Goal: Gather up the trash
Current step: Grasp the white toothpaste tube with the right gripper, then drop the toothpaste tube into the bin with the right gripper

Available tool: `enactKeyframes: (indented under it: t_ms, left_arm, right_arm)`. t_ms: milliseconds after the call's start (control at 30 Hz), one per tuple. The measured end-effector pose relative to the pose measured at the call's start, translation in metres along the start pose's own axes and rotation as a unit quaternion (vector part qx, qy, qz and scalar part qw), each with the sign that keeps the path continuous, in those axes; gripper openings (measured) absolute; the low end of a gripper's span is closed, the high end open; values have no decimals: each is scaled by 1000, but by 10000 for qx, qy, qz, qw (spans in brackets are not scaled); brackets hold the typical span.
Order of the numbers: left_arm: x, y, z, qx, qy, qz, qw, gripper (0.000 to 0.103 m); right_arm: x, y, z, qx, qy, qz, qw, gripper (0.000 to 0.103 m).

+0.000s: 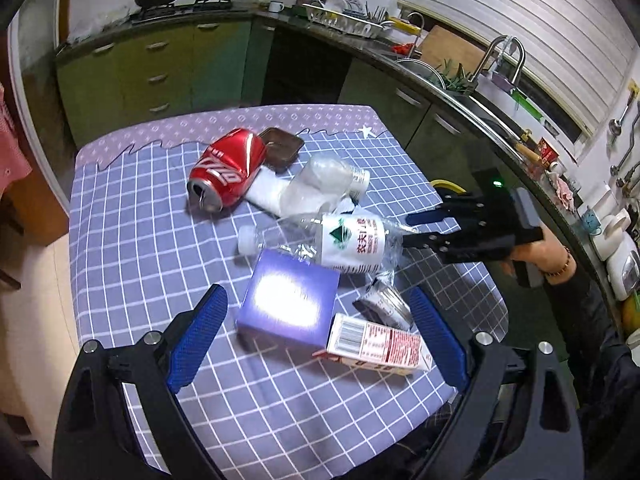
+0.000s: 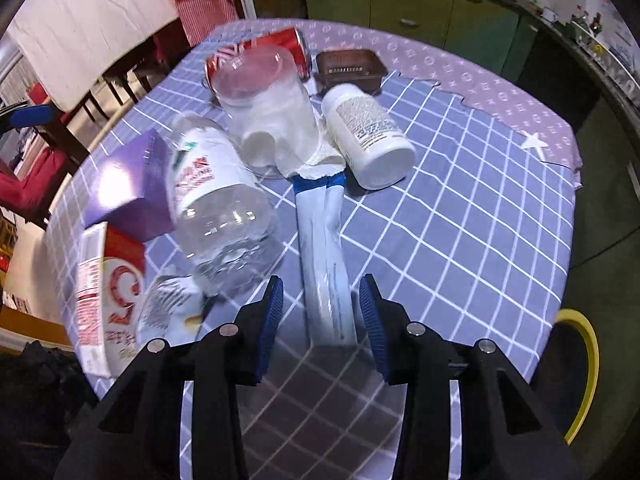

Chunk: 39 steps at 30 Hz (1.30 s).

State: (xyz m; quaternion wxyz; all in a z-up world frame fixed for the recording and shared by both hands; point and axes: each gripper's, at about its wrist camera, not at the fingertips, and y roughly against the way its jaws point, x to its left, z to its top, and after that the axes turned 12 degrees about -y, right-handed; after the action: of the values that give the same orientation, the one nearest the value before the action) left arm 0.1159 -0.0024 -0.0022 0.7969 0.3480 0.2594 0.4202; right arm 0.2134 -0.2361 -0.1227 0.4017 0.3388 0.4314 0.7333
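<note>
— Lots of trash sits on the blue checked tablecloth (image 2: 460,216). Right gripper (image 2: 320,312) fingers half spread around the white and blue flat packet (image 2: 324,248), not pinching.
— It's under the clear jar (image 2: 268,120). Pull, and that rolls off!
— Left gripper (image 1: 316,332)?
— Spread wide over the purple box (image 1: 288,300), holding nothing.

From the left wrist cam we look steeply down over the checked tablecloth (image 1: 132,240) toward the kitchen counter (image 1: 168,20) and sink, fairly near. From the right wrist cam we look down the same table from the opp. side (chairs behind), closer in. Both views share the trash pile: red can (image 1: 228,170) (image 2: 256,50), purple box (image 1: 290,298) (image 2: 128,188), water bottle (image 1: 340,242) (image 2: 216,200).
</note>
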Motion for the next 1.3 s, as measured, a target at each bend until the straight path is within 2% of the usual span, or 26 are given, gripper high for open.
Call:
enactKeyframes:
  t_ms: [67,233,267,400,733,867,1000,1067,1200,1300]
  left_arm:
    - [0,0,-5,2,35,-19,10000,88]
    - [-4,0,-12,43,60,-60,10000,88]
    - [-4,-1,-10,50,56,-67,9999,88]
    - [-7,-1,-9,48,21,-62,10000,88]
    - [-12,-6,-11,96,-31,-91,9999,88]
    - [-15,-8,-10,113,-56,-113,9999,88]
    - [-19,-11,-9,126,-107,-147,9998,88]
    - [-22,-14,-9,143,-132,-167,9997,88]
    - [-28,-18,-7,187,-194,-171,9995,88]
    - [-31,-20,-5,232,-243,-142,9993,88]
  right_arm:
    - [-1,-10,2,85,15,8,10000,31]
    - [-3,-23,3,158,32,46,9999,31]
    - [-3,-24,3,159,33,37,9999,24]
    - [-8,-24,-1,110,-22,9,9999,18]
    - [-17,17,-36,-107,-208,-11,9997,16]
    - [-36,52,-58,-401,-528,-2,9978,16]
    - [-91,91,-76,-806,-1337,-294,9873,16]
    - [-126,97,-82,-839,-1736,-508,9799,16]
    - [-201,79,-99,-476,-2657,-933,9584,17]
    - [-238,53,-110,-174,-3061,-1102,9454,21]
